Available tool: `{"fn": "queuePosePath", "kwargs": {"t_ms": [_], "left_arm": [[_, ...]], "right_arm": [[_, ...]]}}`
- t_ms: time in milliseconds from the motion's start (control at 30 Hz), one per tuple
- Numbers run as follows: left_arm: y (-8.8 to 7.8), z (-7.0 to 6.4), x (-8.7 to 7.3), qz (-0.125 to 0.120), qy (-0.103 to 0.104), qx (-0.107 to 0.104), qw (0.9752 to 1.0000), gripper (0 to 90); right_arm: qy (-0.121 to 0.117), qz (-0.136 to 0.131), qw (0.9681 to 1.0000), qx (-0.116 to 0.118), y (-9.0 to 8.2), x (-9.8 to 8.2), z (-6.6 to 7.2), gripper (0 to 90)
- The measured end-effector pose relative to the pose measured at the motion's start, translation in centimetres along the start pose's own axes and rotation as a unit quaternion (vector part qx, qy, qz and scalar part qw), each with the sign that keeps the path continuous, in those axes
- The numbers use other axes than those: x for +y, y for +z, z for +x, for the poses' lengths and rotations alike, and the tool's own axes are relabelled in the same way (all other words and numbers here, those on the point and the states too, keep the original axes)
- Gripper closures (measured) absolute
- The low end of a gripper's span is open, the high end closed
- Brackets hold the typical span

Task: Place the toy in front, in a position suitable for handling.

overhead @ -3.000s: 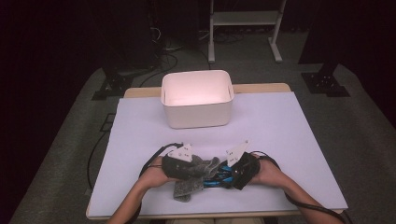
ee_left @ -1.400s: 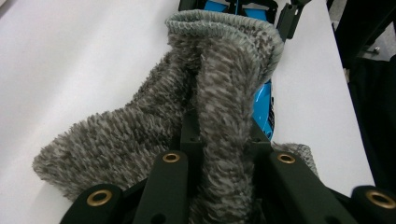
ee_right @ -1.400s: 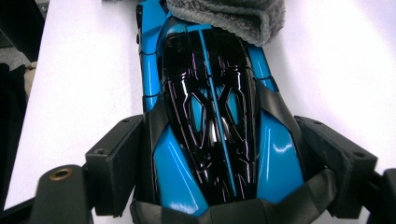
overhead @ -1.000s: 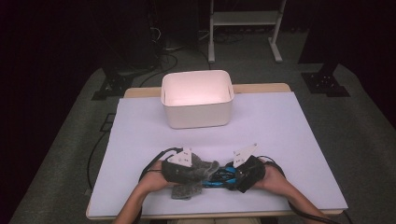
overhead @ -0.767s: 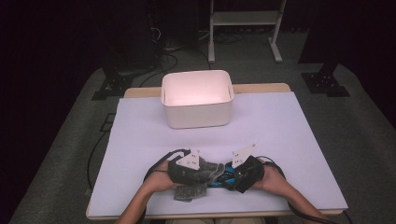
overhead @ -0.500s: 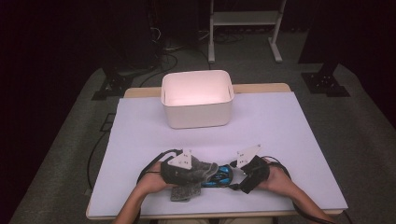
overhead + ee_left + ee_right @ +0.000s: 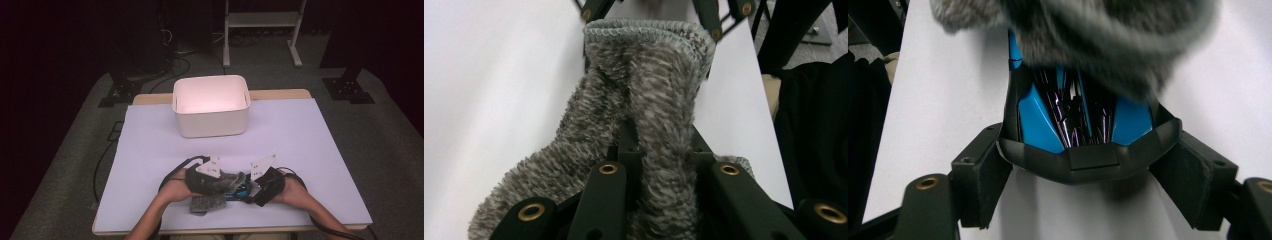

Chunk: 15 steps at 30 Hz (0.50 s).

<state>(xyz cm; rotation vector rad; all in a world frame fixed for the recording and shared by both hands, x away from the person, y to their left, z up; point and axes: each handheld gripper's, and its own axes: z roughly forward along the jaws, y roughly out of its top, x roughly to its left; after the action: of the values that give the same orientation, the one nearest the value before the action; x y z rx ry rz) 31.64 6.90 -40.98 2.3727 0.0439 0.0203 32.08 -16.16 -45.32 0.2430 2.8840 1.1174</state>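
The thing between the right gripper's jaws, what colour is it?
Bright blue and black object, a grey sock over its far end; clearest in the right gripper view.

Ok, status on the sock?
Left gripper shut on grey sock. Right gripper's jaws just closing on blue-black object, sock over its far end. Nothing in the way.

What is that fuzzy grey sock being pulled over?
Inside the sock's open cuff sits a blue and black object, perhaps a toy car; its front end is hidden by the fabric. The right gripper's fingers flank its rear end, while the left gripper pinches the sock.
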Motion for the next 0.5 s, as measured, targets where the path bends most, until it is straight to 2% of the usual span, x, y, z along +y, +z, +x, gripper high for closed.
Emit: {"fn": "queuePosePath", "kwargs": {"t_ms": [167,267,400,500], "left_arm": [[2.2,0.1,2.5,0.012,0.029,-0.013,0.9994,76.4],[3.3,0.2,3.1,0.023,0.038,-0.019,0.9988,76.4],[3.1,0.2,2.9,0.02,0.036,-0.022,0.9989,76.4],[2.0,0.2,2.3,0.026,0.032,-0.016,0.999,76.3]], "right_arm": [[0.003,-0.007,1.0,0.004,0.2,0.0,0.0,24.1],[0.005,-0.011,0.9999,0.005,0.3,-0.1,-0.1,24.2],[0.01,-0.015,0.9998,0.008,0.2,-0.3,-0.1,24.4],[0.005,-0.013,0.9999,0.005,0.3,-0.2,-0.1,24.4]]}}
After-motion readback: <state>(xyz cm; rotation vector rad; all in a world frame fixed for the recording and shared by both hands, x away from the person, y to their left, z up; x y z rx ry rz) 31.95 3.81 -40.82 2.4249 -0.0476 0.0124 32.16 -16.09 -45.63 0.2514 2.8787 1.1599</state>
